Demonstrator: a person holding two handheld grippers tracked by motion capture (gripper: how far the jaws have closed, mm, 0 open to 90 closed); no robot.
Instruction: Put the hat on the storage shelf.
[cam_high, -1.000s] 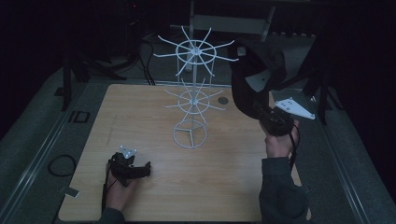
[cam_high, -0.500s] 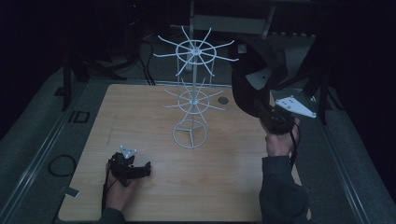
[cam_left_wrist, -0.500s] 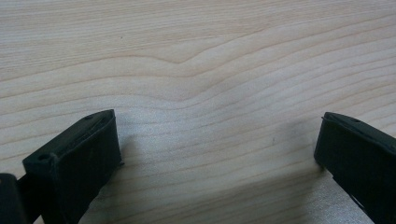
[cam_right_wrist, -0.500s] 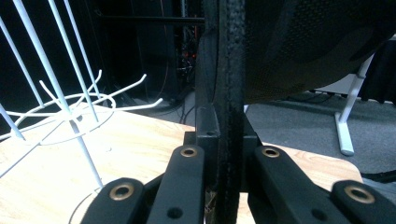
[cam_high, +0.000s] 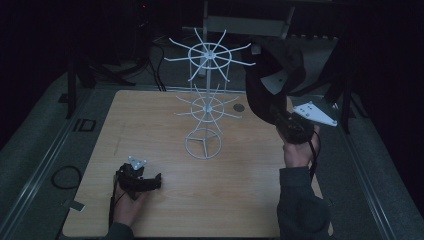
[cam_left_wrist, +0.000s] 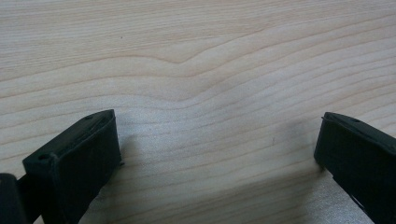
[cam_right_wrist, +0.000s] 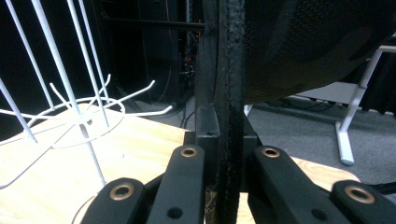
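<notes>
Black cap (cam_high: 274, 82), held up by its brim edge in the right gripper (cam_high: 286, 121), jaws clamped tight on the thin stitched brim (cam_right_wrist: 229, 116) w/ nothing else between them. Cap hangs in the air off the right rear of the table (cam_high: 150, 125), just beside the top-tier arms of the white wire rack (cam_high: 207, 90), not on any hook yet afaict. Left gripper (cam_high: 142, 181) sits low on the wood near the front left, jaws wide apart, bare table between them (cam_left_wrist: 210, 140), holding nothing

Risks from here, my read:
- grip is only on a narrow strip of brim, crown hangs heavy to one side, so cap could swing or twist as it moves in and miss the hook tip
- rack is light wire on a small ring base (cam_high: 202, 145), and nobody is steadying it; a sideways push from the cap or gripper could spin the top wheel or tip the whole stand
- hook ends turn up a bit, fabric may snag on a neighbouring arm instead of the chosen one, cap ends up draped across two arms
- letting go before the cap is properly over a hook = drops to table or off the far edge
- lighting is v dim in the high view, hook tips hard to judge vs the dark cap
</notes>
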